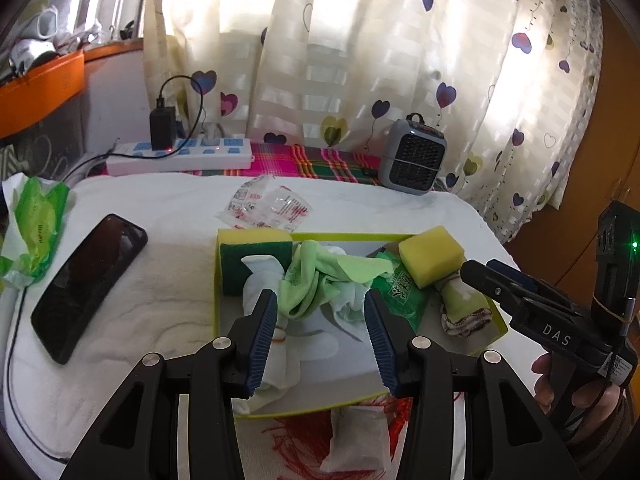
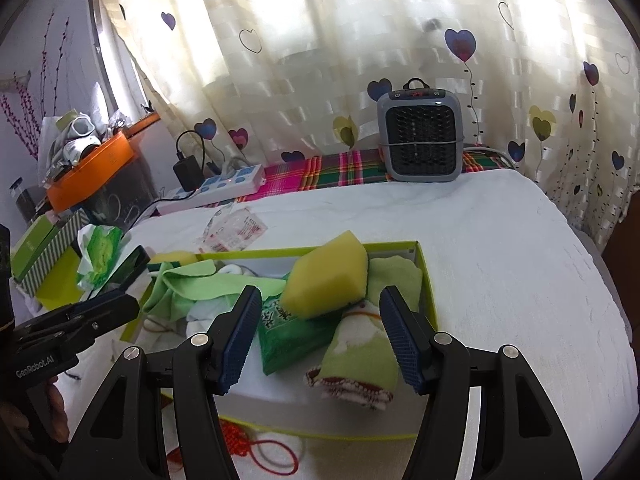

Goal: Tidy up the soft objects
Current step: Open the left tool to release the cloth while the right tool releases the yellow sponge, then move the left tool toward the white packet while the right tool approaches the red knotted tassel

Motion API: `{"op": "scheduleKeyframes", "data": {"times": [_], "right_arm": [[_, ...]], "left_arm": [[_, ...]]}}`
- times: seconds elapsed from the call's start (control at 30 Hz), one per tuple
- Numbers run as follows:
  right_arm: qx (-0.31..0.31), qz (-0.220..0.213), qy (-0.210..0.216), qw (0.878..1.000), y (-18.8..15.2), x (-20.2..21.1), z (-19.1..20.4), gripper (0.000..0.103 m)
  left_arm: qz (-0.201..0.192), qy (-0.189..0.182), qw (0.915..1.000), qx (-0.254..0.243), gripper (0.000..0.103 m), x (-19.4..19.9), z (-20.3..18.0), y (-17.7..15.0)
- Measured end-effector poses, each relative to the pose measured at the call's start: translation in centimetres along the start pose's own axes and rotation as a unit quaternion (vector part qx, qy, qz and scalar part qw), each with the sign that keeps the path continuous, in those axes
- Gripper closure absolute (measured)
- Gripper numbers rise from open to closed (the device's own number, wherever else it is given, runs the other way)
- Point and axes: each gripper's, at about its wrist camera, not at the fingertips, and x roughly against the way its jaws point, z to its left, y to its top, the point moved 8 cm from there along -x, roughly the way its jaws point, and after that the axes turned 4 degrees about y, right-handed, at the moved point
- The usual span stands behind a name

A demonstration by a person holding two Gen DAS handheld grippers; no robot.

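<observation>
A shallow lime-rimmed box (image 1: 224, 320) (image 2: 427, 280) lies on the white bedcover. In it are a green-backed yellow sponge (image 1: 248, 252), a light green cloth (image 1: 320, 276) (image 2: 200, 280), white socks (image 1: 256, 292), a green packet (image 1: 400, 296) (image 2: 288, 328), a plain yellow sponge (image 1: 430, 256) (image 2: 328, 276) and a rolled green sock (image 1: 464, 304) (image 2: 356, 352). My left gripper (image 1: 320, 320) is open over the cloth and white socks. My right gripper (image 2: 316, 332) is open over the packet, yellow sponge and rolled sock; it also shows in the left wrist view (image 1: 480, 276).
A black phone (image 1: 88, 284) and a green wipes pack (image 1: 36, 224) lie left of the box. A clear wrapper (image 1: 264, 204) lies behind it. A power strip (image 1: 180, 156) and a grey heater (image 2: 422, 136) stand at the back. A white pouch (image 1: 356, 436) on red cord lies in front.
</observation>
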Motion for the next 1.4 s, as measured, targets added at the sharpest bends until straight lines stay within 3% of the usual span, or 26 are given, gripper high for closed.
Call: {"op": "scheduleKeyframes", "data": {"times": [0.3, 0.67, 1.1, 1.4], "right_arm": [[0.001, -0.002, 0.005, 1.0, -1.4, 1.7, 1.0, 0.041], [-0.002, 0.006, 0.004, 1.0, -3.9, 3.0, 1.8, 0.041], [-0.036, 0.051, 0.017, 0.998, -7.9, 2.4, 3.1, 0.041], [-0.03, 0.08, -0.01, 0.996, -9.4, 0.7, 4.9, 0.041]], "left_arm": [[-0.01, 0.007, 0.9997, -0.02, 0.058, 2.4, -0.5, -1.6], [-0.008, -0.001, 0.9999, 0.011, 0.058, 4.3, 1.3, -3.8], [0.014, -0.019, 0.9991, 0.035, 0.058, 4.2, 3.0, -6.9], [0.021, -0.035, 0.9984, 0.041, 0.058, 4.0, 3.4, -7.9]]}}
